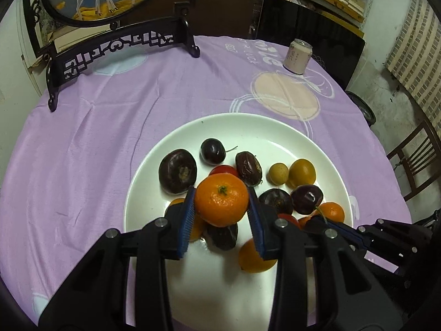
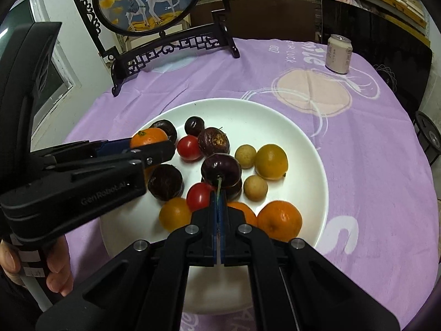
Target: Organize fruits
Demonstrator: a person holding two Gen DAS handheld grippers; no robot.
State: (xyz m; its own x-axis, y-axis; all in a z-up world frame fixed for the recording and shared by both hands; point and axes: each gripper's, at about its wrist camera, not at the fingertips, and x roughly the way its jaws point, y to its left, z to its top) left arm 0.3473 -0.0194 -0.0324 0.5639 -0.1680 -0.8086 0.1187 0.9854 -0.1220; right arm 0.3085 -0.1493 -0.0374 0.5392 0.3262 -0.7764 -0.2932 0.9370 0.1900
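Observation:
A white plate [image 1: 275,138] on the purple tablecloth holds several fruits: oranges, dark plums, red tomatoes, yellow fruits. My left gripper [image 1: 222,202] is shut on a mandarin orange [image 1: 222,202] and holds it above the plate's fruits; the same orange shows in the right wrist view [image 2: 148,137]. My right gripper [image 2: 219,193] is shut on the green stem [image 2: 219,186] of a dark cherry [image 2: 221,169], which hangs just above a plum; that cherry shows in the left wrist view [image 1: 306,198]. The plate also shows in the right wrist view [image 2: 275,115].
A pink drink can [image 1: 297,56] stands at the far right of the table, also seen in the right wrist view [image 2: 339,53]. A dark carved stand with a round deer painting [image 2: 148,2] stands at the far left. A wooden chair [image 1: 416,160] is beside the table.

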